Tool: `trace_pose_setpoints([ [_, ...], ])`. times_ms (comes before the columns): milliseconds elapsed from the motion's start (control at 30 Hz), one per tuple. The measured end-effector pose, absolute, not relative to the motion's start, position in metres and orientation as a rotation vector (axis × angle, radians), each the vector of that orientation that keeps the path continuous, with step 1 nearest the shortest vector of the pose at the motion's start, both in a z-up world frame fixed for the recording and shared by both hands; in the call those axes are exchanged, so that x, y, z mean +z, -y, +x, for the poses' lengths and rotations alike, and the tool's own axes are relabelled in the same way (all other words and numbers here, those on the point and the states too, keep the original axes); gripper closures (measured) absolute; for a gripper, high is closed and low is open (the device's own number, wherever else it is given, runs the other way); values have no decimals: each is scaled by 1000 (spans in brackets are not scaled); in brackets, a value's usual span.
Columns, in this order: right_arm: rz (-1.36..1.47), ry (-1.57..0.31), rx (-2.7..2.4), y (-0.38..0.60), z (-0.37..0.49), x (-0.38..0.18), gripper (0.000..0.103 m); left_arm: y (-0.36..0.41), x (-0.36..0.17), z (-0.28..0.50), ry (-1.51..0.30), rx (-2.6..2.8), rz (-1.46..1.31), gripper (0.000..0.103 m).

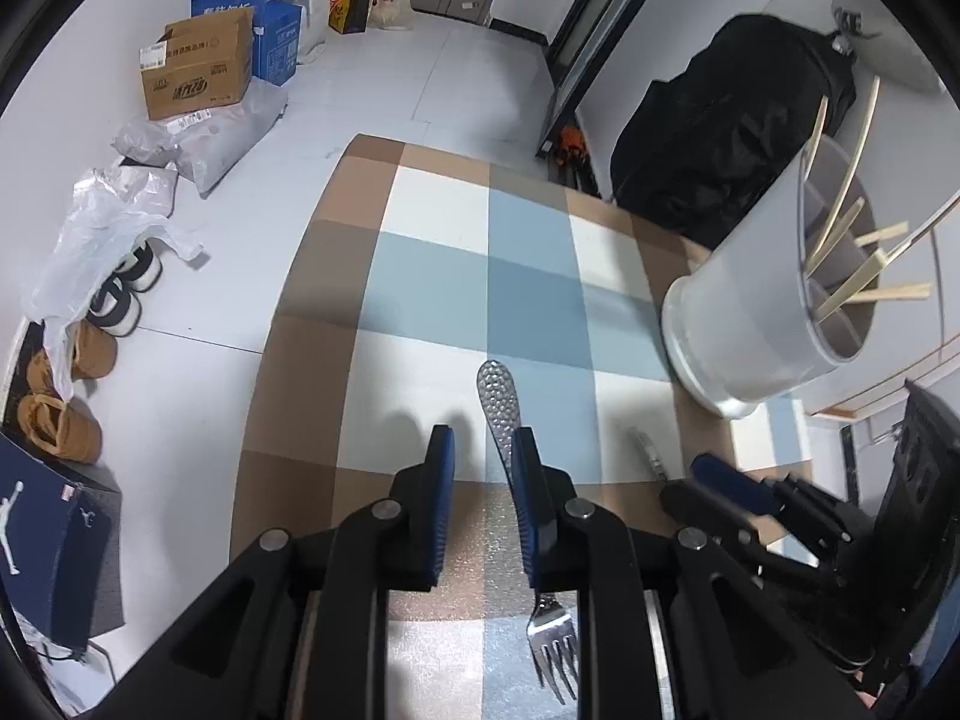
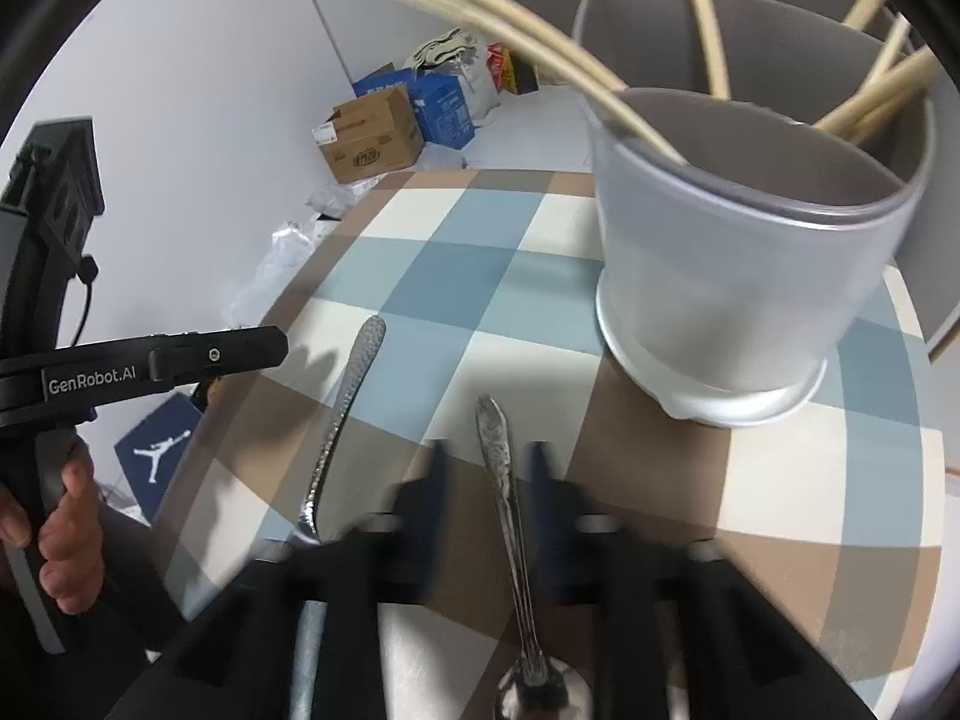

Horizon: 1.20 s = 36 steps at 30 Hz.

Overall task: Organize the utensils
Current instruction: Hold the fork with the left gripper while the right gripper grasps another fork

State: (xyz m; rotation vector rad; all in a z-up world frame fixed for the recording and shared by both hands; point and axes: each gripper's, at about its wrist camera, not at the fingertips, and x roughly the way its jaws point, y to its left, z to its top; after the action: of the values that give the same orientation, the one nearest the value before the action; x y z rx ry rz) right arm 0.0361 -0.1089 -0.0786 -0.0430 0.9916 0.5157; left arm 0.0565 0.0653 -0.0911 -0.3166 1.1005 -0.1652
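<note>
A steel fork (image 1: 501,414) with a hammered handle lies on the checked tablecloth (image 1: 432,276). My left gripper (image 1: 483,441) is open above it, the handle close beside its right finger. The fork also shows in the right wrist view (image 2: 345,402). A steel spoon (image 2: 501,462) lies between the open fingers of my right gripper (image 2: 489,456), bowl toward the camera. A grey utensil holder (image 2: 750,252) with several chopsticks (image 2: 510,30) stands at the right; it also shows in the left wrist view (image 1: 762,300).
The table is round, with its edge at the left (image 1: 270,330). The floor beyond holds cardboard boxes (image 1: 198,63), plastic bags (image 1: 114,228) and shoes (image 1: 60,414). A black bag (image 1: 732,138) sits behind the table.
</note>
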Motion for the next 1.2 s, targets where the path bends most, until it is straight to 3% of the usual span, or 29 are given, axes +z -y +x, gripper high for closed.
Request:
trace_pose_setpoints([
  [200, -221, -988, 525, 84, 40, -90, 60, -67, -95, 58, -1112, -135, -298, 89],
  [233, -251, -991, 527, 80, 40, -92, 66, -68, -95, 58, -1112, -132, -305, 88],
  [267, -276, -984, 525, 78, 40, -92, 85, -69, -96, 59, -1114, -132, -310, 88],
  [367, -254, -988, 514, 86, 47, -95, 101, -67, -97, 61, -1119, -130, -304, 88],
  [533, -165, -982, 518, 107, 48, -88, 101, -58, -97, 64, -1134, -168, -286, 87],
  [567, -143, -971, 519, 111, 46, -83, 101, -54, -98, 65, -1142, -178, -275, 84],
  [633, -105, -949, 524, 117, 42, -72, 101, -50, -98, 67, -1144, -199, -269, 49],
  [700, -80, -920, 531, 121, 37, -61, 101, -47, -95, 67, -1126, -185, -239, 41],
  [1067, -4, -777, 555, 142, 8, -16, 100, -21, -108, 72, -1156, -61, 29, 44],
  [1167, 29, -744, 560, 148, 0, -5, 100, -24, -107, 70, -1148, -52, 11, 54],
  [1200, 37, -730, 562, 150, -2, -3, 100, -25, -105, 68, -1140, -57, 11, 74],
])
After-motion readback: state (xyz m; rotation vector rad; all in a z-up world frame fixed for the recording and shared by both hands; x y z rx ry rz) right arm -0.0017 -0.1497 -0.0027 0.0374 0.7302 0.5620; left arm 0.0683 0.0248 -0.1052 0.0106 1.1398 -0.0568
